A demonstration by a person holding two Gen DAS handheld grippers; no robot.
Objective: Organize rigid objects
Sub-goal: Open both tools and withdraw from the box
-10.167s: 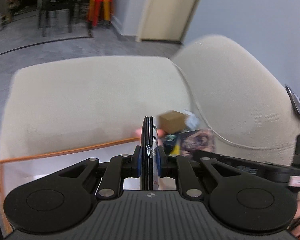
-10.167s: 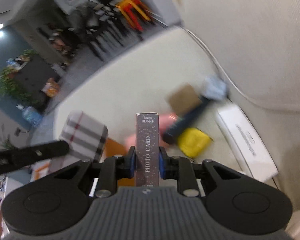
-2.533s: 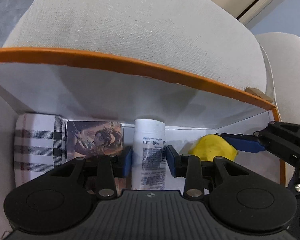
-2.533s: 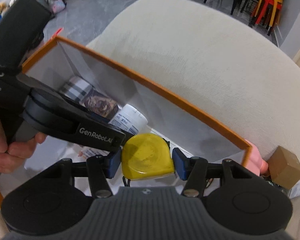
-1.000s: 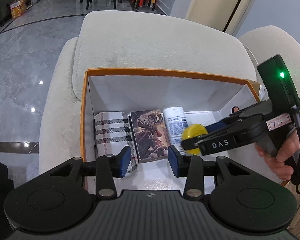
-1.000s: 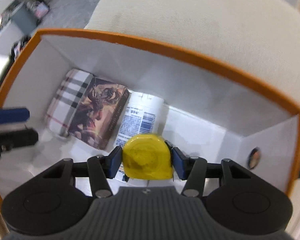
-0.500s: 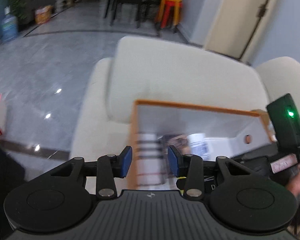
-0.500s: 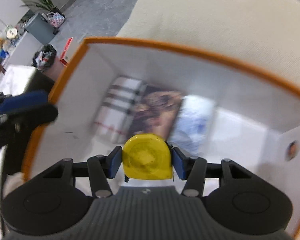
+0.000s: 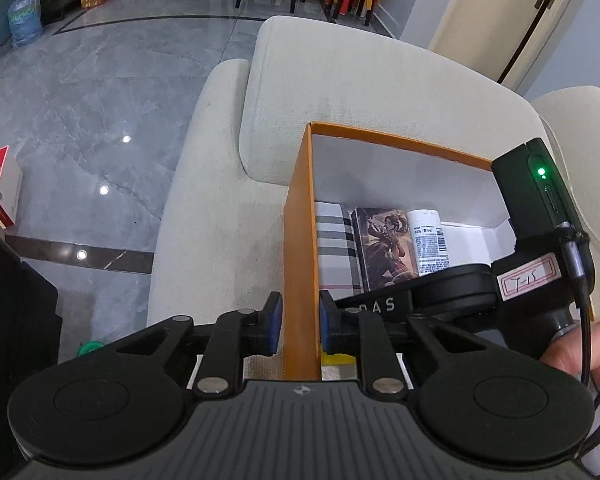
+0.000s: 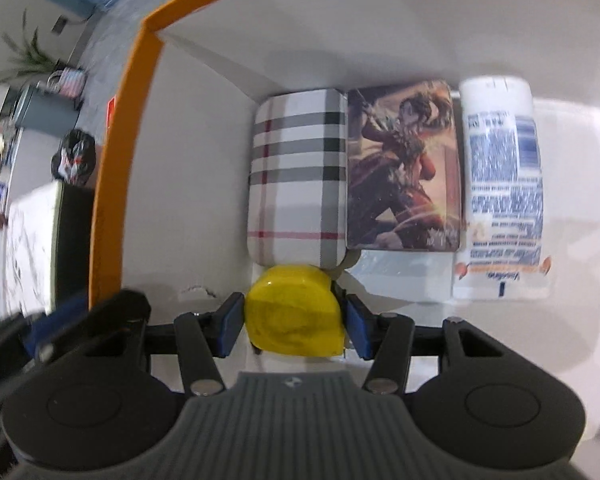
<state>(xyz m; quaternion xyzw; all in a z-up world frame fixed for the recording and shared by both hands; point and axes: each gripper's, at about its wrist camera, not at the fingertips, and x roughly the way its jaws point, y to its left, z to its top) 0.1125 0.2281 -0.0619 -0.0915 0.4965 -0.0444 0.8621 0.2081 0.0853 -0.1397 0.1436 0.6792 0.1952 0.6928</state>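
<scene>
An orange-rimmed white box (image 9: pixel 298 216) sits on a cream sofa. Inside lie a plaid case (image 10: pixel 298 176), a picture card box (image 10: pixel 404 168) and a white tube (image 10: pixel 500 184), side by side; they also show in the left wrist view. My right gripper (image 10: pixel 295 322) is shut on a yellow tape measure (image 10: pixel 294 312), held low inside the box just in front of the plaid case. My left gripper (image 9: pixel 299 330) is open and straddles the box's left wall, one finger on each side.
The cream sofa seat (image 9: pixel 340 80) lies beyond the box, its arm (image 9: pixel 204 184) to the left. A grey tiled floor (image 9: pixel 80 100) is further left, with a red box (image 9: pixel 2 188) on it. Chairs and stools stand at the back.
My left gripper moved left and down until its fingers straddle the box's left wall. My right gripper lowered the tape measure deeper into the box, toward the plaid case.
</scene>
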